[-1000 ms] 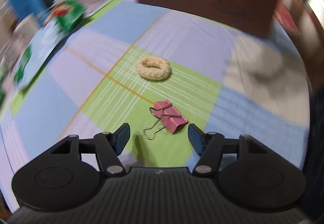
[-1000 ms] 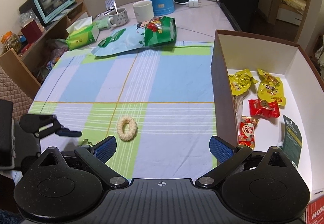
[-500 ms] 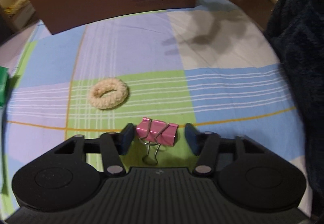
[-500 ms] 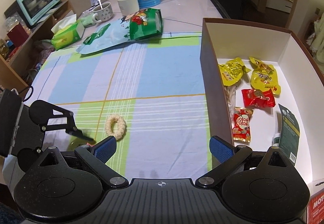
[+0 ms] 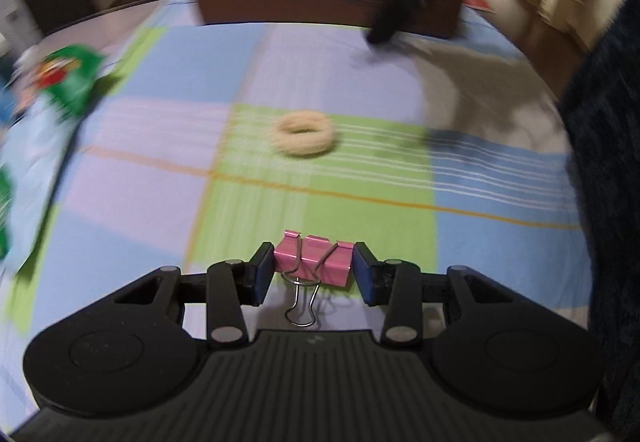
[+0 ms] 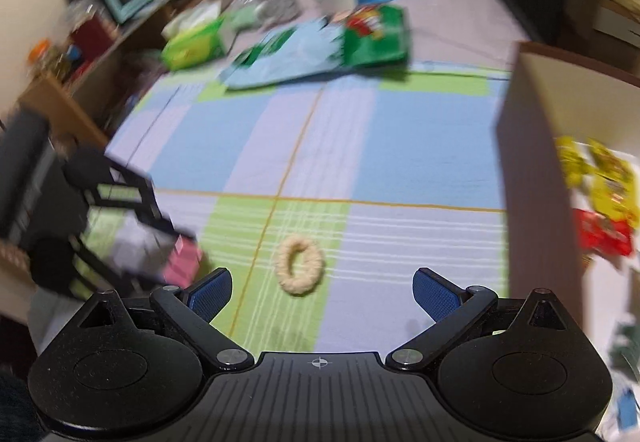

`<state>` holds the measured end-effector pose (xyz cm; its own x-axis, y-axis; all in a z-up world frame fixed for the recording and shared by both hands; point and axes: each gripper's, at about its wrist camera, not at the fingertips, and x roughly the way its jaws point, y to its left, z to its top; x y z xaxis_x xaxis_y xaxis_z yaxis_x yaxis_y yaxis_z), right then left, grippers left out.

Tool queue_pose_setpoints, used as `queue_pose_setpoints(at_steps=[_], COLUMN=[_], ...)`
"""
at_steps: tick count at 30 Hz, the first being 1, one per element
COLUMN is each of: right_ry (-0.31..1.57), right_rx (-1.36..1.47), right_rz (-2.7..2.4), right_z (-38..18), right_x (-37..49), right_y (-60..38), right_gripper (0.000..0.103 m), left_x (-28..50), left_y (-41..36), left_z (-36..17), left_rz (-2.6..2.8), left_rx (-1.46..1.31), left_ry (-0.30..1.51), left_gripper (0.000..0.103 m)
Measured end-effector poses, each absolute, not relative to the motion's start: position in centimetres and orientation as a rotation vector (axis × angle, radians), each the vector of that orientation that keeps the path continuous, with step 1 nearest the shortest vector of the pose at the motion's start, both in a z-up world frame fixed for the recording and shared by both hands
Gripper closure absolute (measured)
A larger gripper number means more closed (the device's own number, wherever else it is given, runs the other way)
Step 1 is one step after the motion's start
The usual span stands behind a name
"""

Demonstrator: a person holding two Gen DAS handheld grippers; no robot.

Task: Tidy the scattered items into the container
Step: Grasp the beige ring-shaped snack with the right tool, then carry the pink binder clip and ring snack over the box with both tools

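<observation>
Your left gripper [image 5: 313, 265] is clamped on the pink metal binder clip [image 5: 313, 260], long axis across the pads, wire handles toward you. Your right gripper [image 6: 322, 289] is spread and empty. Cream fuzzy hair-tie ring [image 6: 298, 265] lies flat just ahead of it, nearer the right. Brown cardboard box [image 6: 532, 178] sits beyond, right side.

ring [image 5: 303, 133] beyond clip [image 5: 313, 261]

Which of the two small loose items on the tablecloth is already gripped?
The pink binder clip: the left gripper is shut on its two ends. The cream ring lies free on the green check, ahead of the open right gripper.
</observation>
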<state>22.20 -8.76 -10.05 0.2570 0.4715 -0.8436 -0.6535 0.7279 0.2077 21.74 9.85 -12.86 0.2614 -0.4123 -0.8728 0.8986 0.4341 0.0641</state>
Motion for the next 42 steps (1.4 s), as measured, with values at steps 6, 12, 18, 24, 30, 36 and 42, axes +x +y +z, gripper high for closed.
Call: queue_pose_setpoints(at_steps=[6, 12, 18, 24, 30, 36, 42], right_ry=[1.087, 1.050, 1.026, 1.060, 1.022, 0.924, 0.861], right_rx=[-0.292, -0.387, -0.487, -0.394, -0.131, 0.060, 0.134], right_rz=[0.849, 0.844, 0.873, 0.884, 0.880, 0.803, 0.643], right_z=[-14.3, -16.2, -15.9, -14.4, -9.1, -3.7, -0.5], right_x=[22.9, 22.9, 21.6, 20.5, 19.4, 18.6, 18.2], right_y=[-5.4, -4.2, -4.3, -6.4, -11.7, -19.2, -27.3], right_gripper=[0.032, 0.033, 0.082, 0.087, 0.087, 0.086, 0.086], left_x=[23.5, 25.2, 25.3, 24.2, 23.1, 21.8, 21.0], left_y=[12.2, 13.1, 11.8, 9.4, 6.8, 2.5, -3.8], left_z=[-11.4, -10.9, -10.3, -8.7, -6.8, -2.8, -0.4], left_rz=[-0.772, -0.644, -0.605, -0.595, -0.593, -0.659, -0.769], left_rx=[0.557, 0.487, 0.464, 0.461, 0.466, 0.509, 0.544], left_ry=[0.947, 0.977, 0.985, 0.960, 0.924, 0.822, 0.730], left_gripper=[0.066, 0.066, 0.066, 0.066, 0.066, 0.066, 0.066])
